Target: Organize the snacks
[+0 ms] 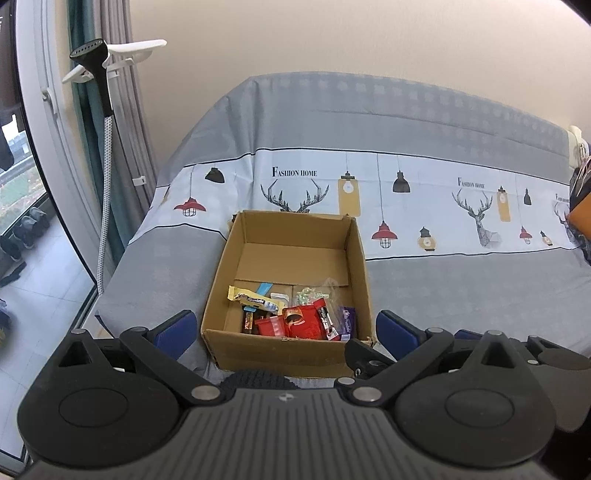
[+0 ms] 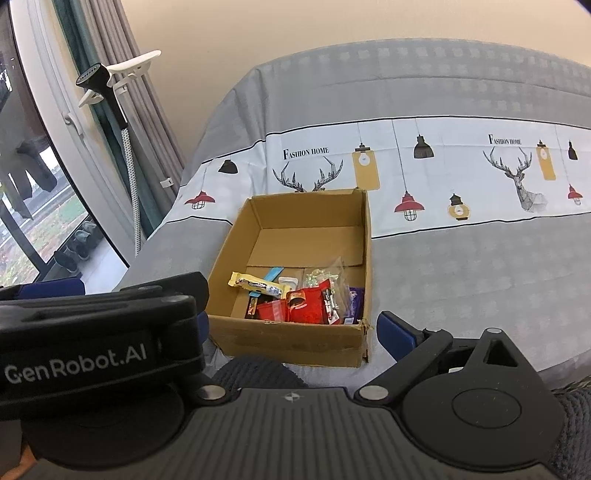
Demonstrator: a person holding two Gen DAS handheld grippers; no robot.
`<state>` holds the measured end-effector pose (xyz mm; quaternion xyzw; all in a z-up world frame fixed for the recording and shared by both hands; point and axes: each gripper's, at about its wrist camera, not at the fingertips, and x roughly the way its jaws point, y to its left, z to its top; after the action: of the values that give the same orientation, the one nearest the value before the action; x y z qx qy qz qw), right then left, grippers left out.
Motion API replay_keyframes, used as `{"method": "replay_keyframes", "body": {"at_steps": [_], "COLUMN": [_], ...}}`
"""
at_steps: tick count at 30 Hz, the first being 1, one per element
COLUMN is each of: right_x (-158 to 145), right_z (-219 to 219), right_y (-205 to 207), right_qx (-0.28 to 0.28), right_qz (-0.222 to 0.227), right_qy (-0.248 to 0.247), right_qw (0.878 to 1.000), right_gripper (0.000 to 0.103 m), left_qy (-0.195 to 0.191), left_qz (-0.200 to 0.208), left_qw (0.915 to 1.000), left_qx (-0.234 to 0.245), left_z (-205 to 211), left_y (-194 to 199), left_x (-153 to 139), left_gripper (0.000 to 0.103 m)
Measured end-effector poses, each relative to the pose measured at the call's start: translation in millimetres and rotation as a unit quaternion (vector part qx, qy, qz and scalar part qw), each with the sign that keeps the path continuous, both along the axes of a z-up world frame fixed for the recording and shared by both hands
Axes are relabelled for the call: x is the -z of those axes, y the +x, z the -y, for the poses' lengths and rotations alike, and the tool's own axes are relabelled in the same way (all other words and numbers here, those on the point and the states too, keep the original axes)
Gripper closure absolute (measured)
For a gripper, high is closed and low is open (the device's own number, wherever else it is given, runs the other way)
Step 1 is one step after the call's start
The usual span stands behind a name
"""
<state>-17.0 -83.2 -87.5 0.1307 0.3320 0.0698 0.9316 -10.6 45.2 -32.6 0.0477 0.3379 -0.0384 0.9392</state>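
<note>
Bed covered by grey cotton sheet (image 1: pixel 424 288) with a white printed band across it: deer heads, hanging lamps, the words "FASHION HOME". Plain beige wall (image 1: pixel 332 33) behind.

Left side: black-headed garment steamer wand (image 1: pixel 96 70) on a speckled hose, hung upright beside a white plastic hanger (image 1: pixel 125 55). Grey and dark green curtains (image 1: pixel 122 122) behind it, just beside the bed's corner. White-framed glass door (image 1: pixel 44 155); beyond it a tiled balcony floor with a row of dark shoes (image 1: pixel 26 229). Clothes hang outside, seen from the right wrist view.

Far right edge: orange object (image 1: pixel 580 218), too cropped to identify.
</note>
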Motion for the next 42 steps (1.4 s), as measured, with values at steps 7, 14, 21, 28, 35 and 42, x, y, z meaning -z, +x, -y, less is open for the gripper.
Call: {"method": "replay_keyframes", "body": {"at_steps": [7, 14, 21, 28, 35, 42], "right_x": [-0.6, -0.3, -0.2, 0.1, 0.3, -1.2], "right_z": [-3.2, -3.4, -2.4, -4.3, -4.8, -6.3], "right_y": [-3.0, -4.2, -5.4, -5.7, -6.1, -6.8], "right_qx": [0.001, 0.002, -0.001, -0.001, -0.004, -0.007], "right_qz": [0.004, 0.006, 0.007, 0.007, 0.007, 0.009], "right_qy": [-0.002, 0.001, 0.001, 0.000, -0.001, 0.001], "right_qw": [1.000, 1.000, 1.000, 1.000, 1.000, 1.000], "right_gripper": [0.004, 0.004, 0.004, 0.004, 0.004, 0.004], "left_qy": [0.005, 0.007, 0.009, 0.011, 0.018, 0.023], "left_qz": [0.001, 0.005, 0.004, 0.003, 0.002, -0.007], "left_qw": [1.0000, 1.0000, 1.0000, 0.9999, 0.9998, 0.9997], "left_qx": [-0.002, -0.002, -0.003, -0.004, -0.012, -0.003], "left_z": [0.8, -2.8, -3.1, -3.1, -1.0, -2.1], "left_y": [-1.9, -2.6, -2.4, -1.5, -2.3, -1.9], "left_x": [-2.5, -4.1, -4.5, -4.7, -4.2, -5.1], "left_gripper": [0.000, 0.000, 0.000, 0.000, 0.000, 0.000]}}
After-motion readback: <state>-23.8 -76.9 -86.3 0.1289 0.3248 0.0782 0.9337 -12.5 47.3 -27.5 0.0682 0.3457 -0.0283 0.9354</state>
